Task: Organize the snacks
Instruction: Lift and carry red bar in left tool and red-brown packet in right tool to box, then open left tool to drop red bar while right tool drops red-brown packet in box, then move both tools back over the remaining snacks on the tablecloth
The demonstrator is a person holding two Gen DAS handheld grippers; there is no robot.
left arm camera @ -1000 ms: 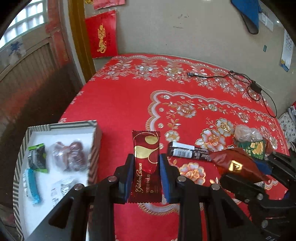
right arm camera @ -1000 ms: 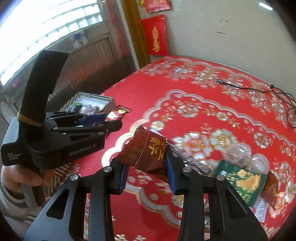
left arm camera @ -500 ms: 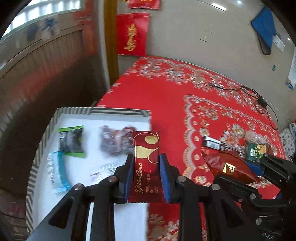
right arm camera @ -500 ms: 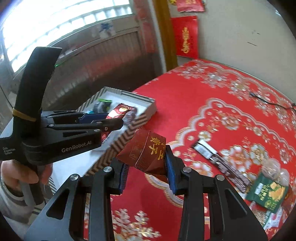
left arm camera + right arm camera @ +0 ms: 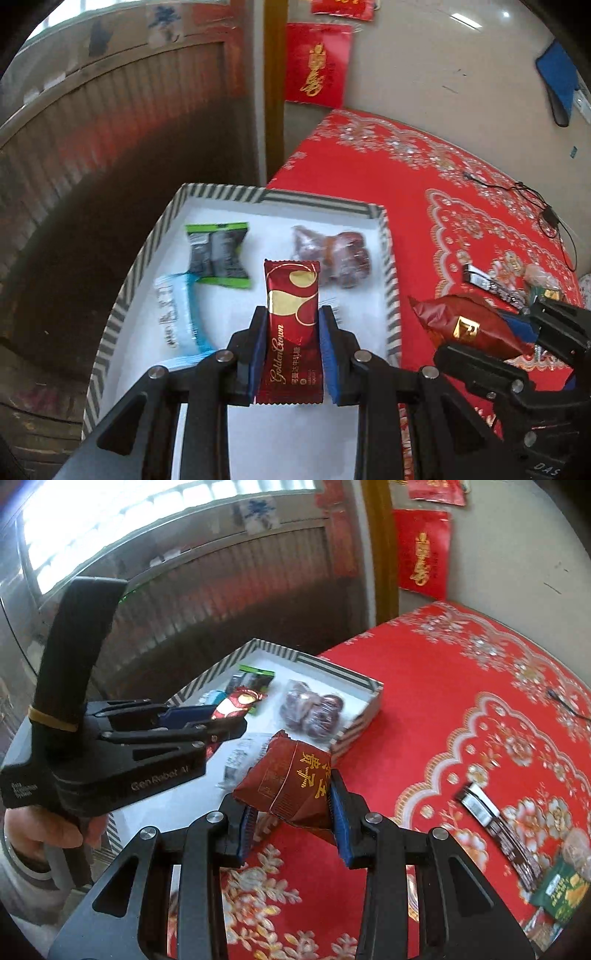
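My left gripper is shut on a red Golden Crown bar and holds it above the white inside of the striped box. The box holds a green-edged packet, a blue packet and a clear bag of dark sweets. My right gripper is shut on a dark red snack packet, just right of the box's near corner above the red tablecloth. The left gripper also shows in the right wrist view, over the box.
A black-and-white bar, a green packet and clear wrapped sweets lie on the cloth at the right. A black cable lies further back. The box sits at the table's left edge, with a wall and radiator beyond.
Both grippers have moved left with their snacks. The left one went from above the cloth to above the box; the right one came up beside the box.
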